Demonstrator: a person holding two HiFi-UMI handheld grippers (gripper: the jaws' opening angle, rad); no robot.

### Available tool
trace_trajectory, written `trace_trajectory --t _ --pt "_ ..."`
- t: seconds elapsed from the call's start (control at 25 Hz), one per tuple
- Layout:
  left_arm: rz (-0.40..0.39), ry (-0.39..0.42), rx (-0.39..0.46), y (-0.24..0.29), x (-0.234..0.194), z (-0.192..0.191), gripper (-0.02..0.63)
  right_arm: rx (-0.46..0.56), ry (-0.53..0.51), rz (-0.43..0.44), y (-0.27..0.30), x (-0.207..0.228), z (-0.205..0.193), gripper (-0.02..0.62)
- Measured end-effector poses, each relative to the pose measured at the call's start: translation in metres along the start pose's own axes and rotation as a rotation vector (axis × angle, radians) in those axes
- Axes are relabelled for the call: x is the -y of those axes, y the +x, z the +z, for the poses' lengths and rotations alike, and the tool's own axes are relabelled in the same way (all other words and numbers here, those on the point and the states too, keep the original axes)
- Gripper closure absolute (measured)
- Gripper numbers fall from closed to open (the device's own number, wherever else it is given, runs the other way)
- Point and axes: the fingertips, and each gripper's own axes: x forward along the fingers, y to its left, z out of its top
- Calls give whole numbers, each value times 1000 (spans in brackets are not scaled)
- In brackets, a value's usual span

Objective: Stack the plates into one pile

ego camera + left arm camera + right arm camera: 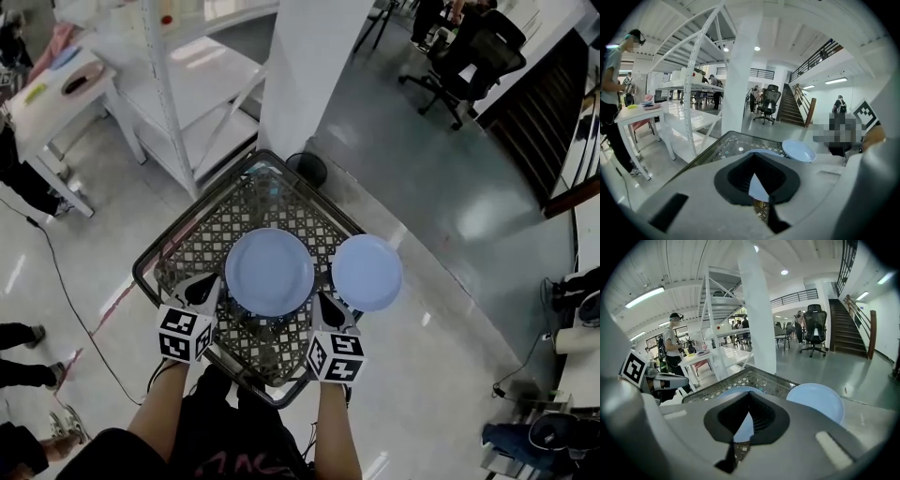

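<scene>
Between the two grippers, over the middle of the bench (159, 267), hangs the large plate (269, 272). The left gripper (208, 287) is at its near-left rim and the right gripper (324, 298) at its near-right rim, both pointing forward and down. Each gripper view shows its jaws closed on a thin pale-blue sliver of that rim, so the plate is pinched from both sides at once. A dark band under its near edge suggests it is clear of the bench, though I cannot be sure.

The small plate (367, 272) lies to the right of the large one, their rims just apart. It is just beside the right gripper, so that hand is plainly the nearer. It overlaps the bench's right rim and seems to reach out past it; what bears it there I cannot tell. Both plates are round, so no axis matters. By my judgement the coming move turns only on this sideways gap: large plate left, small plate right.
</scene>
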Motion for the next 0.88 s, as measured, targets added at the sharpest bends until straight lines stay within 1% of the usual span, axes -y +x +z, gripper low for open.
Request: trace_trajectory --t 0.32,0.52,0.88 --pt "-30 19 43 -20 3 18 609 39 -22 -34 -27 -10 18 584" --pt "-60 27 79 -24 4 32 609 60 -49 -50 -32 -18 29 584" --pt "-98 33 93 -36 -11 33 609 72 -81 -75 -31 -48 36 584"
